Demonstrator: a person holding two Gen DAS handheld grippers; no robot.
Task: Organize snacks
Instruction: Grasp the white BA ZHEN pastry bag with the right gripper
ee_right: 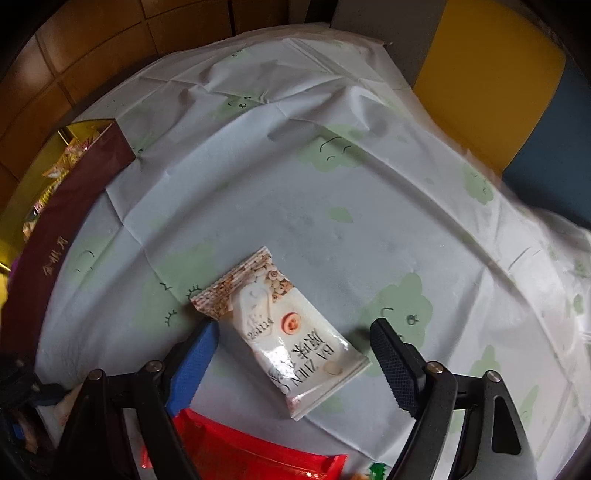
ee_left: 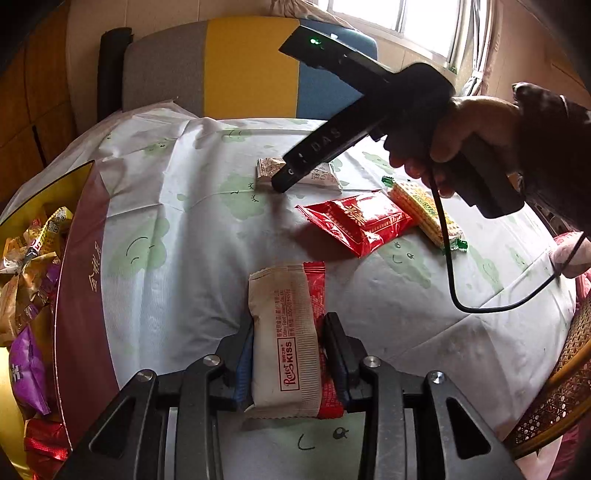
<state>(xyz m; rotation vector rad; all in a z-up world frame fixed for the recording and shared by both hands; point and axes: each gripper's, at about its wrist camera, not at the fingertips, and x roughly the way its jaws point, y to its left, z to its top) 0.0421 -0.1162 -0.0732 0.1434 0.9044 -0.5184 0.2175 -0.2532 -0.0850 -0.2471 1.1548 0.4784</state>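
Meanwhile left gripper (ee_left: 288, 354) clamps the Rauet Kiss packet (ee_left: 286, 336); right gripper (ee_right: 295, 354) straddles the white snack pack (ee_right: 291, 343), jaws apart, pads clear of it

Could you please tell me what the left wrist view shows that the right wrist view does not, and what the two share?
Only the left wrist view shows the left gripper shut on a beige-and-red snack packet, a yellow cracker pack, a hand holding the right gripper, and a window. Only the right wrist view shows the right gripper's pads astride the white biscuit packet, not touching it. Both show that packet, a shiny red pouch, the maroon snack box and the cloud-print tablecloth.
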